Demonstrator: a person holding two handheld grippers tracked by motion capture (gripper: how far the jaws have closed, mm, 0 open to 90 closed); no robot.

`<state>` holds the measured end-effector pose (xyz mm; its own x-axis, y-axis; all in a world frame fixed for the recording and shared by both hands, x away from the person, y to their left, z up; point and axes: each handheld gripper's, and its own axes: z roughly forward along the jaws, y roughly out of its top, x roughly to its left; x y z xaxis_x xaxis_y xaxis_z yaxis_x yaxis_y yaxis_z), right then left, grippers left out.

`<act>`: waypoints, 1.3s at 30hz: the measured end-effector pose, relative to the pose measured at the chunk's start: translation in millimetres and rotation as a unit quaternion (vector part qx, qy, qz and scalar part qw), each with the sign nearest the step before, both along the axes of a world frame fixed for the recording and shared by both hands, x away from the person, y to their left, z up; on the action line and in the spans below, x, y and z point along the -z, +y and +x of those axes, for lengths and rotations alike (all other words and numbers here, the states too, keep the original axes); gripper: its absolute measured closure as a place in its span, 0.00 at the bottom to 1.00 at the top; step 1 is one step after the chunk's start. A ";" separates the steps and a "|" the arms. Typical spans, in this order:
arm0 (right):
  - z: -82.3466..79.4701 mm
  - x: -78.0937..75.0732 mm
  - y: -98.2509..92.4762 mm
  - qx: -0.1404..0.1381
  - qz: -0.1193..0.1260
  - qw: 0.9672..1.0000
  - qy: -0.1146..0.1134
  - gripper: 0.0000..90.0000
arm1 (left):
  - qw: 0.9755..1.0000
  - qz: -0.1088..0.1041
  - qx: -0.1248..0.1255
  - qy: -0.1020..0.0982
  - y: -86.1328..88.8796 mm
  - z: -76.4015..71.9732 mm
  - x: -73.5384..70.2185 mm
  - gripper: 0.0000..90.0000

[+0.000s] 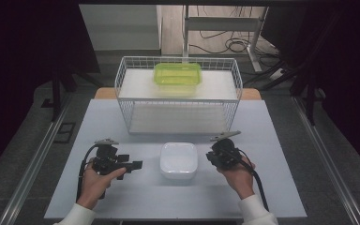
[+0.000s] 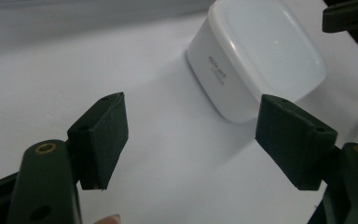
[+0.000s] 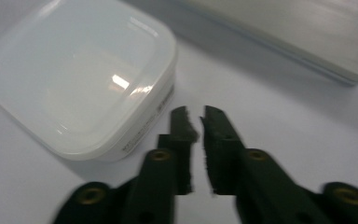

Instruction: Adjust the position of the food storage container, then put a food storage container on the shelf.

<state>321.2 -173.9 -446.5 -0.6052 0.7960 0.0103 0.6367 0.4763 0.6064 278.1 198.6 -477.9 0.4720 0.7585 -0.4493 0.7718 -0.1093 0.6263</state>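
Note:
A white square container with its lid on [image 1: 178,160] sits on the pale table [image 1: 136,126], between my two grippers. My left gripper [image 1: 130,161] is just left of it, held in a hand. In the left gripper view that gripper [image 2: 191,135] is open wide with nothing between its pads [image 2: 103,140], and the container [image 2: 256,56] lies ahead and to the right. My right gripper [image 1: 212,157] is close to the container's right side. In the right gripper view its jaws [image 3: 195,123] stand nearly together, a thin gap between them and nothing held, beside the container [image 3: 79,74].
A white wire basket [image 1: 178,93] stands at the back middle of the table, with a green translucent container [image 1: 177,74] on its upper shelf. The basket's base [image 3: 298,32] is behind the right gripper's jaws. Cables trail from both grippers toward the table's front edge.

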 end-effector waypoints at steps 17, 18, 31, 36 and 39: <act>-11.3 -9.5 -39.3 -0.001 0.186 0.982 0.016 0.32 | 0.999 -0.004 -0.016 -0.044 -1.1 -7.2 -15.5 0.28; -10.1 -8.8 -39.2 0.001 0.192 0.981 0.020 0.31 | 0.999 0.000 -0.016 -0.049 -2.2 -8.5 -17.2 0.28; 2.0 -1.1 -37.9 -0.010 0.201 0.979 0.043 0.30 | 0.999 -0.026 -0.003 -0.039 -14.2 -0.1 -21.1 0.28; 3.1 0.7 -33.6 -0.011 0.202 0.978 0.047 0.32 | 0.998 -0.036 -0.025 -0.036 -18.8 2.4 -21.3 0.30; 4.9 1.4 -30.2 -0.016 0.204 0.978 0.049 0.33 | 0.999 -0.038 -0.015 -0.028 -25.7 4.0 -22.0 0.30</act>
<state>326.0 -204.1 -447.9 -0.6097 0.6942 0.3825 0.6902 0.2277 0.6869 282.1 172.9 -455.9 0.4753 0.7373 -0.4801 0.7372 -0.0359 0.6747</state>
